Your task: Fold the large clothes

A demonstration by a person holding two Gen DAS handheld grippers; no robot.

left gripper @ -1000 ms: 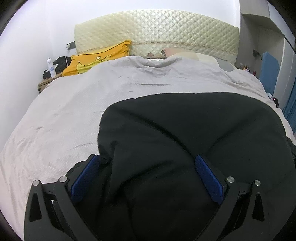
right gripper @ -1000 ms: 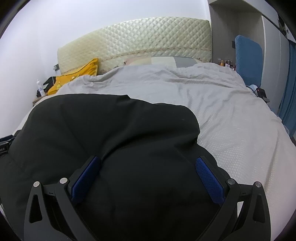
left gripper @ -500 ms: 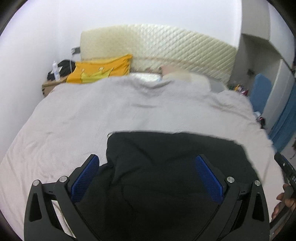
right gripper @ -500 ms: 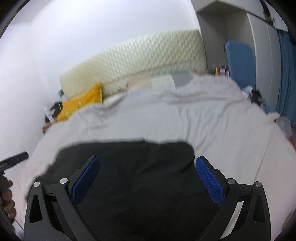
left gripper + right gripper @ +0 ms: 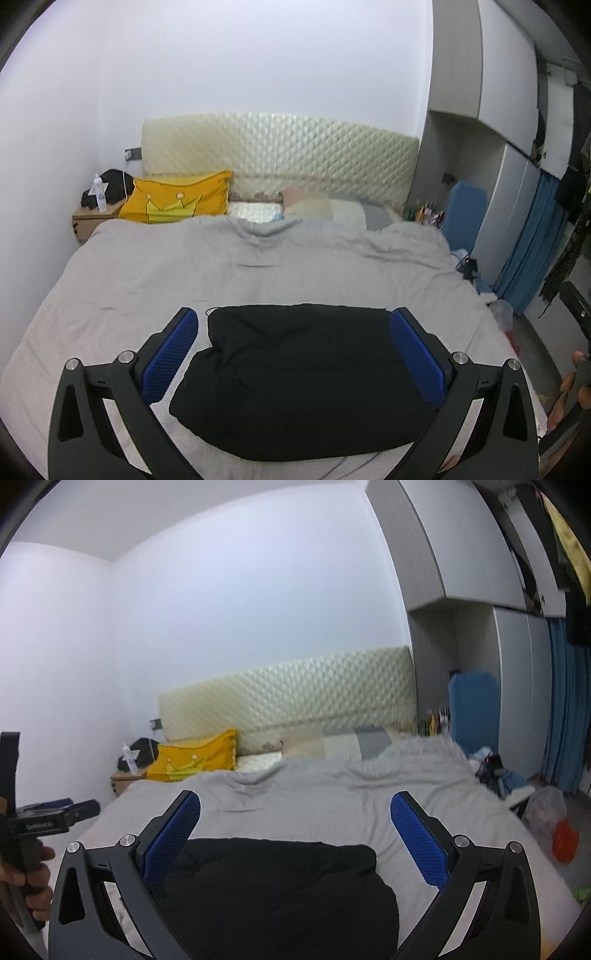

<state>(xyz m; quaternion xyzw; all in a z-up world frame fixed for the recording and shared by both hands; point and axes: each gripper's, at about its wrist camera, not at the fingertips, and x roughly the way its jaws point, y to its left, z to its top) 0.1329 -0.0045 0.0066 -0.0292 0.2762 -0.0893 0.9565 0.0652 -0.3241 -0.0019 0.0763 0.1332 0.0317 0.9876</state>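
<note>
A black garment (image 5: 306, 376) lies folded into a compact block on the grey bedspread (image 5: 258, 269) near the bed's foot. It also shows in the right wrist view (image 5: 273, 893). My left gripper (image 5: 295, 354) is open and empty, held above and behind the garment. My right gripper (image 5: 295, 838) is open and empty too, raised above the garment's right part. The left gripper's body shows at the left edge of the right wrist view (image 5: 40, 823), in a hand.
A quilted cream headboard (image 5: 280, 155), a yellow pillow (image 5: 177, 201) and other pillows lie at the bed's head. A nightstand (image 5: 92, 218) with a bottle stands left. A blue chair (image 5: 465, 214), wardrobe, curtain and floor bags (image 5: 554, 823) are right.
Both grippers have pulled back and up from the garment. The garment now looks small and far below, lying still on the bed; more wall and room show.
</note>
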